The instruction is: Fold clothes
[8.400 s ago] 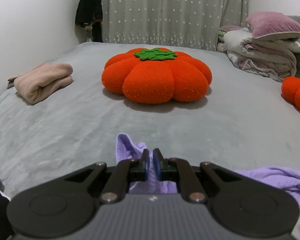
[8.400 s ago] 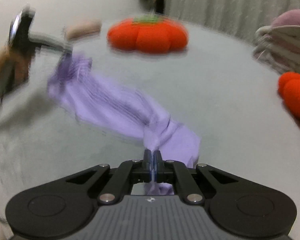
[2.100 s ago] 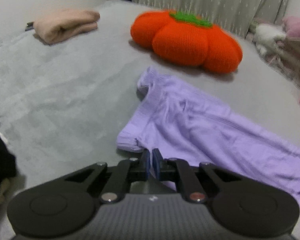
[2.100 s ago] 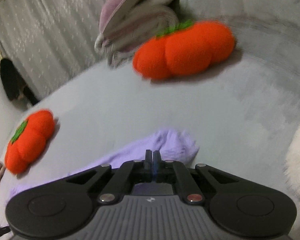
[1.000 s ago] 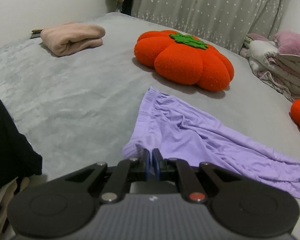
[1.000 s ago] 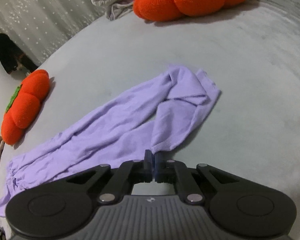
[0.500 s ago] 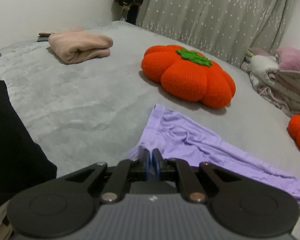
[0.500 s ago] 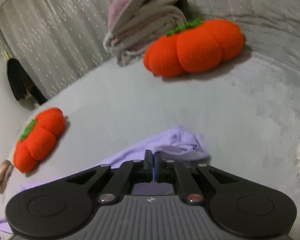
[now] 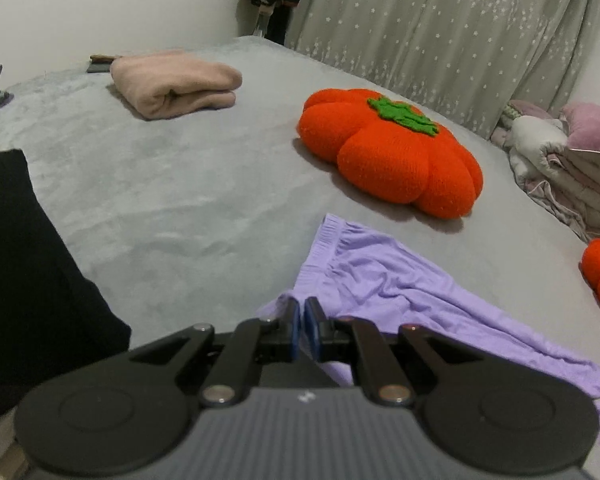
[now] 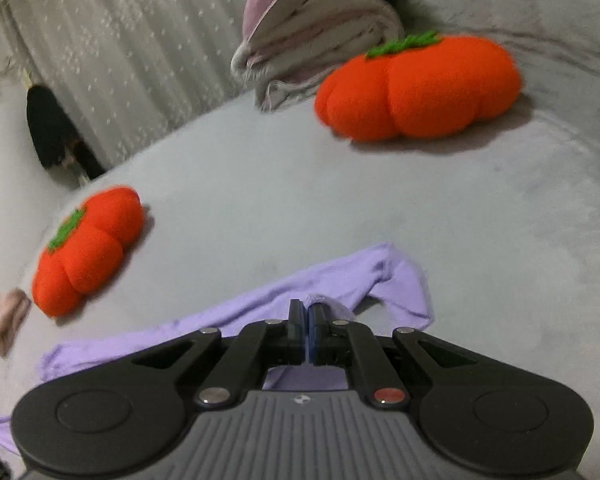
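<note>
Purple pants (image 9: 384, 280) lie stretched across the grey bed (image 9: 172, 184), waistband end toward the left wrist view. My left gripper (image 9: 302, 312) is shut on the waistband corner, the cloth pinched between its pads. In the right wrist view the leg end of the purple pants (image 10: 364, 276) lies folded over itself, and my right gripper (image 10: 307, 312) is shut on a hem of it. The rest of the cloth runs off to the lower left there.
A large orange pumpkin cushion (image 9: 392, 156) sits beyond the pants, a second pumpkin cushion (image 10: 420, 86) near the stacked bedding (image 10: 316, 36). A folded pink garment (image 9: 176, 82) lies at the far left. A black garment (image 9: 28, 272) hangs at the near left edge.
Both grippers stay shut on the pants. The left has drawn the waistband end slightly back and lower; the right has lowered a little, with the leg end lying flatter on the bed.
</note>
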Available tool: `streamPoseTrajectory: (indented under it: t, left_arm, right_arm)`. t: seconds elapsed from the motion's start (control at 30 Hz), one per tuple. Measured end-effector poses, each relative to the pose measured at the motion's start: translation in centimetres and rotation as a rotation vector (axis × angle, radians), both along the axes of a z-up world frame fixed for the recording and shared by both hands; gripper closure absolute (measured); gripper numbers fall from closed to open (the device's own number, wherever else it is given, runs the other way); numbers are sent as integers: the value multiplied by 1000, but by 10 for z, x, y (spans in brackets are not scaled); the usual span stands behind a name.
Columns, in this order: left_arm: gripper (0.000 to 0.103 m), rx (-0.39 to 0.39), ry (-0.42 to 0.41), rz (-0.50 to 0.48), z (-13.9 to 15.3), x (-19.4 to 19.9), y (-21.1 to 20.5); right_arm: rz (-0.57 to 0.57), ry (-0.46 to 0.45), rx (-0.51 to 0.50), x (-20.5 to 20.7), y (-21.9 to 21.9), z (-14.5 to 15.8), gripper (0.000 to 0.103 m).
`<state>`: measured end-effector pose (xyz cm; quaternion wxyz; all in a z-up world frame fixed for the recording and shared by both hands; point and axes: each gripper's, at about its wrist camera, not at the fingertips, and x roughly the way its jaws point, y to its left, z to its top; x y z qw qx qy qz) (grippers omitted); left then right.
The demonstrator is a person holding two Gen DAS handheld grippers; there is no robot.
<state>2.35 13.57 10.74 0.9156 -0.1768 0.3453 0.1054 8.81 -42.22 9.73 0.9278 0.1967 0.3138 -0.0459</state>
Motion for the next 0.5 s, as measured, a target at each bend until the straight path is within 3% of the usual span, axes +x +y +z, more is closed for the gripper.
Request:
streamPoseTrajectory:
  t: [0.17, 0.3, 0.43, 0.5]
  left_arm:
    - [97, 27, 0, 10, -4, 0, 2]
    - [97, 23, 22, 16, -10, 2, 6]
    - [97, 16, 26, 13, -12, 3, 7]
    - [97, 21, 24, 11, -11, 3, 5]
  right_arm:
    - [14, 34, -67, 29, 17, -31, 97]
    - [54, 70, -168, 28, 26, -27, 83]
    - [26, 86, -126, 13, 4, -14, 82]
    - [71, 133, -87, 4, -5, -15, 82]
